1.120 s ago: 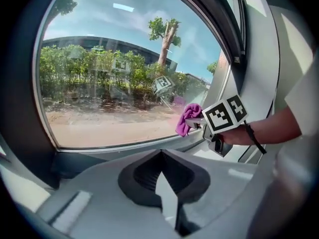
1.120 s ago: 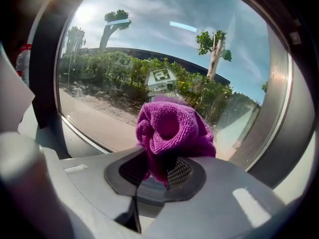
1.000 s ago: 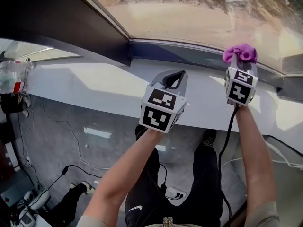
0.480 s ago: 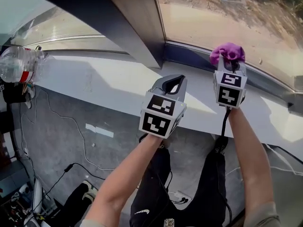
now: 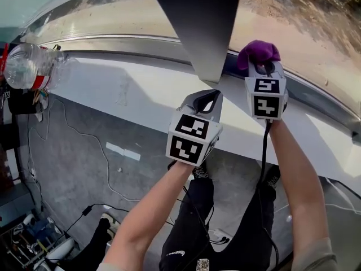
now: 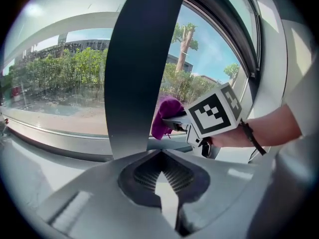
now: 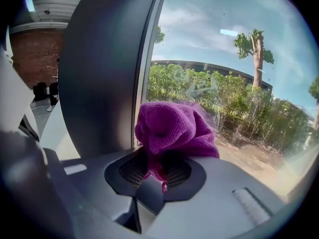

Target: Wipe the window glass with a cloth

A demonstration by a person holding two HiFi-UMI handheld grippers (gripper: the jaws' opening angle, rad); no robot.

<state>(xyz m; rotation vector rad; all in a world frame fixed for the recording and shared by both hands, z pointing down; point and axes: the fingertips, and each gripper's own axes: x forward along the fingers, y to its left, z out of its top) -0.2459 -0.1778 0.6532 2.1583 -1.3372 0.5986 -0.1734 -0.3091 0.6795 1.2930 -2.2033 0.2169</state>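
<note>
My right gripper (image 5: 260, 66) is shut on a bunched purple cloth (image 5: 258, 52). It holds the cloth at the bottom left corner of the right window pane (image 5: 307, 24), right beside the dark mullion (image 5: 203, 21). In the right gripper view the cloth (image 7: 172, 128) bulges out of the jaws of the right gripper (image 7: 158, 168) and rests against the glass (image 7: 239, 83). My left gripper (image 5: 206, 99) hovers over the white sill (image 5: 135, 89), jaws shut on nothing and pointing at the mullion's foot. The left gripper view shows the left gripper (image 6: 162, 158), the cloth (image 6: 165, 114) and the mullion (image 6: 139, 59).
A clear plastic bottle with a red label (image 5: 28, 66) lies at the sill's far left end. A second pane (image 5: 84, 10) sits left of the mullion. Below the sill there are a grey floor with cables (image 5: 84, 145) and the person's legs.
The right gripper has carried the cloth left along the bottom of the pane, closer to the mullion. The head view has shifted. The left gripper has kept its place over the sill.
</note>
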